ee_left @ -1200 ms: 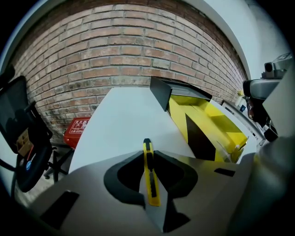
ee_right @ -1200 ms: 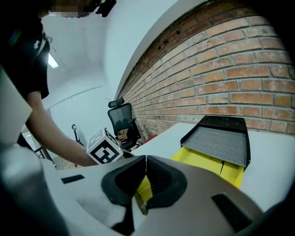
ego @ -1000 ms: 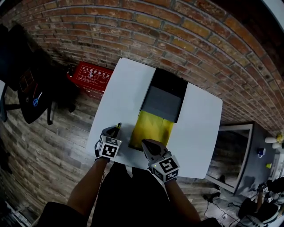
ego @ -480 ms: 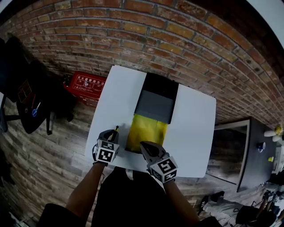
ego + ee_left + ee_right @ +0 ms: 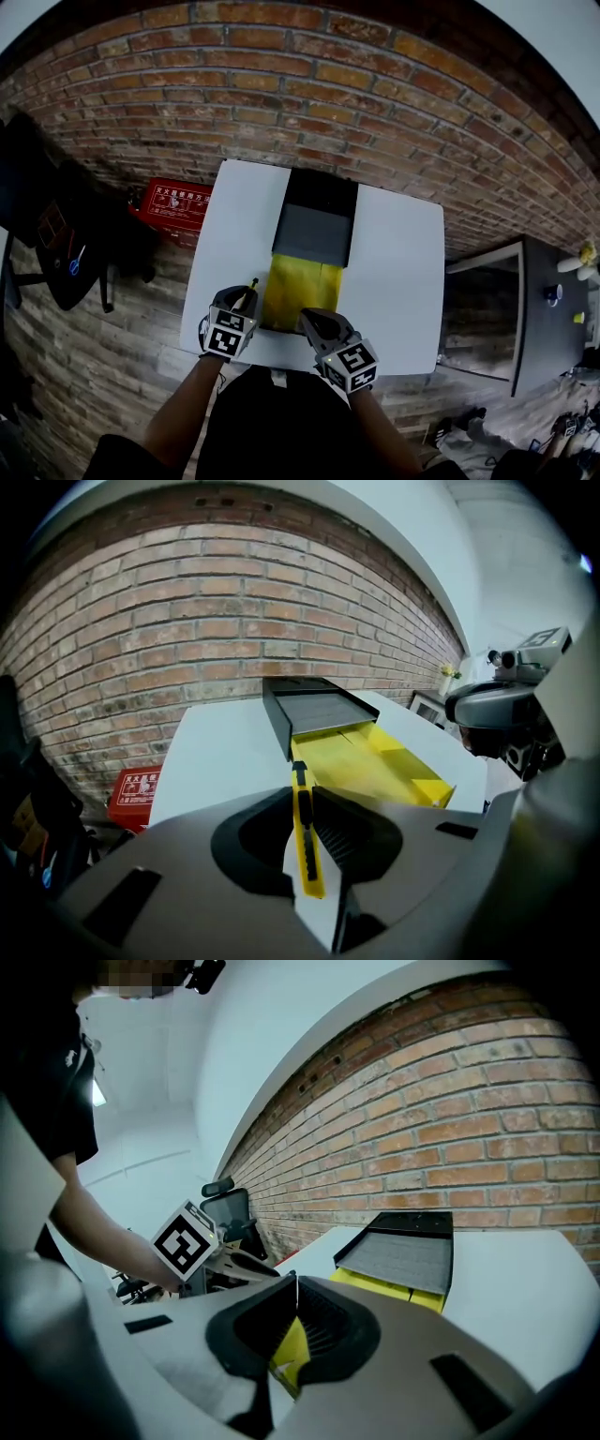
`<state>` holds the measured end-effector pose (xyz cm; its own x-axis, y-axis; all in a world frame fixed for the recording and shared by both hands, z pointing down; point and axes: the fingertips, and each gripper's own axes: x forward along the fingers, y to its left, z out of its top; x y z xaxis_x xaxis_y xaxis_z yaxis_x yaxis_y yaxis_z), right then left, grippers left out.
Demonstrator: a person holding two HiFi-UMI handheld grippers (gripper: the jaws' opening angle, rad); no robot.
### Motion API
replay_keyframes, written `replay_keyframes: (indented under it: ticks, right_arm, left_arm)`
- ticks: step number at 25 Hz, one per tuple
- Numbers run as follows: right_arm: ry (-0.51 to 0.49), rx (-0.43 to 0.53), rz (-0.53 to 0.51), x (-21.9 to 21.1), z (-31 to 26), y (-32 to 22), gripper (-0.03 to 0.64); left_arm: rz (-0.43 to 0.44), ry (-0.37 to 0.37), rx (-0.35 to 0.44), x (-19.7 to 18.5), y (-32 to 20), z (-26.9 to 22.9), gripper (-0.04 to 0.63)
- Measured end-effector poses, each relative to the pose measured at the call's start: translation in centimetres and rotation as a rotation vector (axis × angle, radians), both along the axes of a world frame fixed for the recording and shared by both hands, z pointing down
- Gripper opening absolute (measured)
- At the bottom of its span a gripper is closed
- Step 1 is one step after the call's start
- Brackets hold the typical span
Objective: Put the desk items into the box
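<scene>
Left gripper: tilted down, lower left of centre, clamped on a yellow utility knife.
Right gripper: lower centre, jaws pressed together, empty.
Obscured: knife's rear end.

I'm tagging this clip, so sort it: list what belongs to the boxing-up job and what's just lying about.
Job in hand:
yellow utility knife, clamped in the left gripper
open yellow box and its grey cover
right gripper, shut and empty

Lying about:
red case on the floor
black office chair
</scene>
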<state>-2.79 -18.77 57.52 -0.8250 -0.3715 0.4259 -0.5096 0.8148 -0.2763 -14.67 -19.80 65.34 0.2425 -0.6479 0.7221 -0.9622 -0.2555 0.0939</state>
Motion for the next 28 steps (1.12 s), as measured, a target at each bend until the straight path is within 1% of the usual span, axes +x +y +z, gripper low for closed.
replay_keyframes:
  ticks: [7,16,20,28]
  right_arm:
    - [0.002,0.003,0.067,2.4,0.0,-0.1,0.021]
    - [0.009,0.006,0.150,5.6,-0.1,0.0,0.021]
    - [0.013,0.001,0.186,6.8,-0.1,0.0,0.021]
    - [0.024,-0.016,0.249,8.8,0.5,0.1,0.021]
  left_arm:
    - [0.151,0.016,0.012,4.1,-0.9,-1.2,0.074]
    - [0.335,0.011,0.025,8.9,-1.9,-1.7,0.074]
    - [0.420,-0.003,0.008,10.5,-1.9,-1.5,0.074]
    - [0.557,-0.014,-0.029,13.2,-1.8,0.0,0.074]
